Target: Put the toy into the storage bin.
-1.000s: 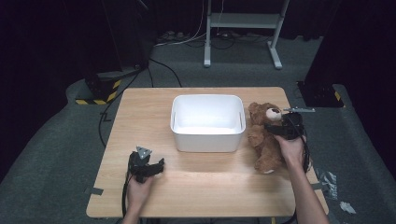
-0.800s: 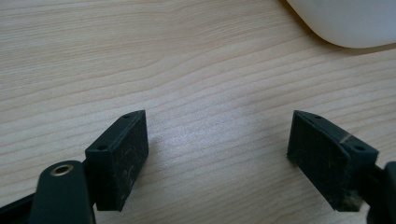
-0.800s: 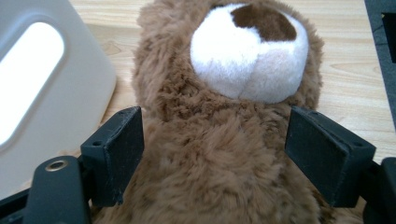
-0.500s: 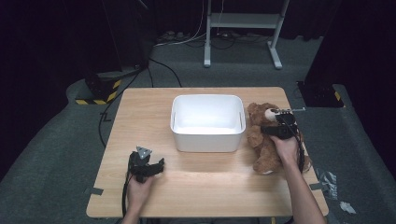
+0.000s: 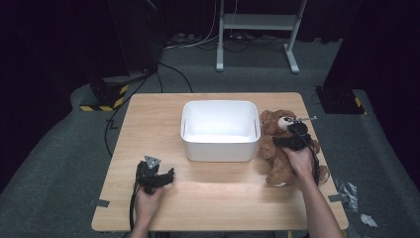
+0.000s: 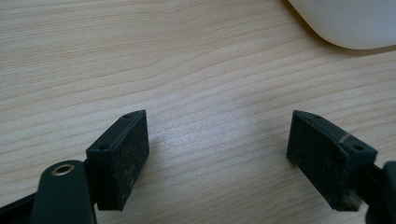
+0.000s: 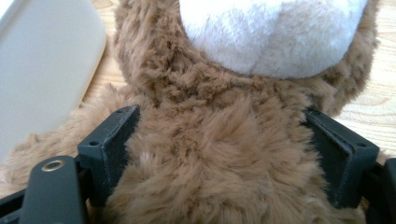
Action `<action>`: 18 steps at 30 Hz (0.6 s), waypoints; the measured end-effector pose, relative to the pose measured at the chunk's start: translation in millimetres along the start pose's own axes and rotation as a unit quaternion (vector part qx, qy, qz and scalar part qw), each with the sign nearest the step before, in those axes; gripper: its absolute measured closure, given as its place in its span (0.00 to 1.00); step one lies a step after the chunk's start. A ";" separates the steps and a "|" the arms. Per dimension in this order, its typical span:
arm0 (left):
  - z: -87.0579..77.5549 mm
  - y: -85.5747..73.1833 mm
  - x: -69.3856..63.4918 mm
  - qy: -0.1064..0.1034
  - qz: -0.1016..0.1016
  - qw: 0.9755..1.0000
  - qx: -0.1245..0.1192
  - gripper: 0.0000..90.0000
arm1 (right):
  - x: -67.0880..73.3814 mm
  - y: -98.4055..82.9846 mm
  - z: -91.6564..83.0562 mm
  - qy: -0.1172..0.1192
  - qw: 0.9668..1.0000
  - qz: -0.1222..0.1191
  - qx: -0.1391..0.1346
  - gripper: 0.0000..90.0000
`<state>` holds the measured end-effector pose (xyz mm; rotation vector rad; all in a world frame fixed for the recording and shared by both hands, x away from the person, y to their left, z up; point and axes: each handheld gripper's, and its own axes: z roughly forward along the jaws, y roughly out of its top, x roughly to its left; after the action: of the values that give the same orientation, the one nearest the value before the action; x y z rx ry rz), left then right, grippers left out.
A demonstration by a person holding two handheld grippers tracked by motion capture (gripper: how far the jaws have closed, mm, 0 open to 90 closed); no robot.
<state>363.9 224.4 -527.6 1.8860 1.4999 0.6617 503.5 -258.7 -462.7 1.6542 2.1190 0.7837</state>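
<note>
From the high view I see the teddy bear (image 5: 282, 148) lying on the table (image 5: 148, 119) at 3 o'clock of the white bin (image 5: 220, 130), touching its side. My right gripper (image 7: 224, 154) is wide open; the right gripper view shows its jaws on both sides of the bear's body, under the white muzzle. My left gripper (image 6: 217, 158) is also wide open, over bare wood at 7 o'clock of the bin, holding nothing.

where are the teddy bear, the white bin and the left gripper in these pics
teddy bear (image 5: 277, 168), high view, on its brown belly below the hand
white bin (image 5: 220, 147), high view, on its front wall
left gripper (image 6: 217, 154), left gripper view, midway between its two black jaws, which stand apart over the bare wood
</note>
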 end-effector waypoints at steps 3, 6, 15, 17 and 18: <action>-0.2 0.0 0.3 0.000 0.002 1.000 0.001 0.23 | -1.8 -0.3 1.0 0.007 1.000 -0.011 0.005 0.28; -0.3 0.0 0.4 0.000 0.003 1.000 0.002 0.23 | -3.7 -1.9 0.3 0.010 1.000 -0.011 0.008 0.35; -0.4 -0.1 0.4 0.000 0.002 1.000 0.002 0.23 | 7.2 -2.2 -3.9 -0.015 0.998 -0.054 0.013 0.63; -0.4 -0.1 0.3 0.001 0.001 1.000 0.002 0.23 | 5.3 -2.0 -5.1 -0.011 0.999 -0.050 0.012 0.66; -0.4 -0.2 0.0 0.000 -0.001 1.000 0.002 0.23 | 4.6 -1.9 -5.9 -0.011 0.999 -0.043 0.012 0.69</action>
<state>363.4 224.4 -527.5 1.8870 1.5038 0.6587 497.3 -255.8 -458.9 1.5655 2.1775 0.7139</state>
